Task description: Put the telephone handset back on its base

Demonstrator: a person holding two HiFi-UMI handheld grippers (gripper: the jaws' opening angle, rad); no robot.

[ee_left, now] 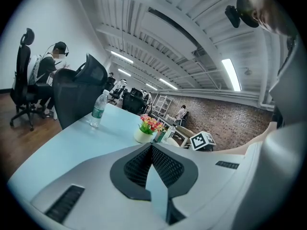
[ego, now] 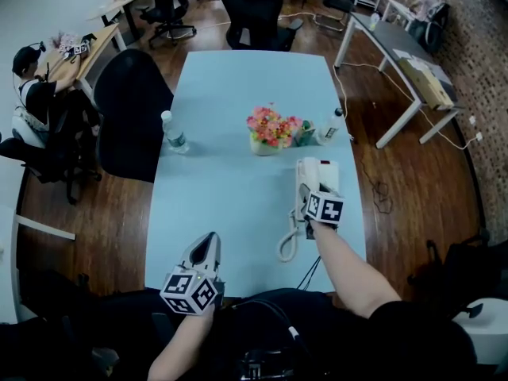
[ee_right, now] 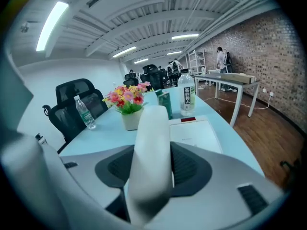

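The white telephone handset [ee_right: 151, 147] stands between the jaws of my right gripper [ee_right: 152, 166], which is shut on it. In the head view this gripper [ego: 306, 197] holds the handset [ego: 302, 179] over the left side of the white base [ego: 324, 171], near the table's right edge. Whether the handset touches the base I cannot tell. Its coiled cord [ego: 286, 243] trails toward the front edge. The base [ee_right: 199, 134] lies flat just beyond the handset. My left gripper [ego: 208, 246] hovers by the front edge, shut and empty, its tips [ee_left: 151, 146] meeting.
On the light blue table [ego: 230, 189] stand a pot of flowers [ego: 268, 129], a green can [ego: 305, 133], a bottle [ego: 330, 125] behind the base and a water bottle [ego: 175, 132] at the left edge. A black chair [ego: 131, 113] stands at the left.
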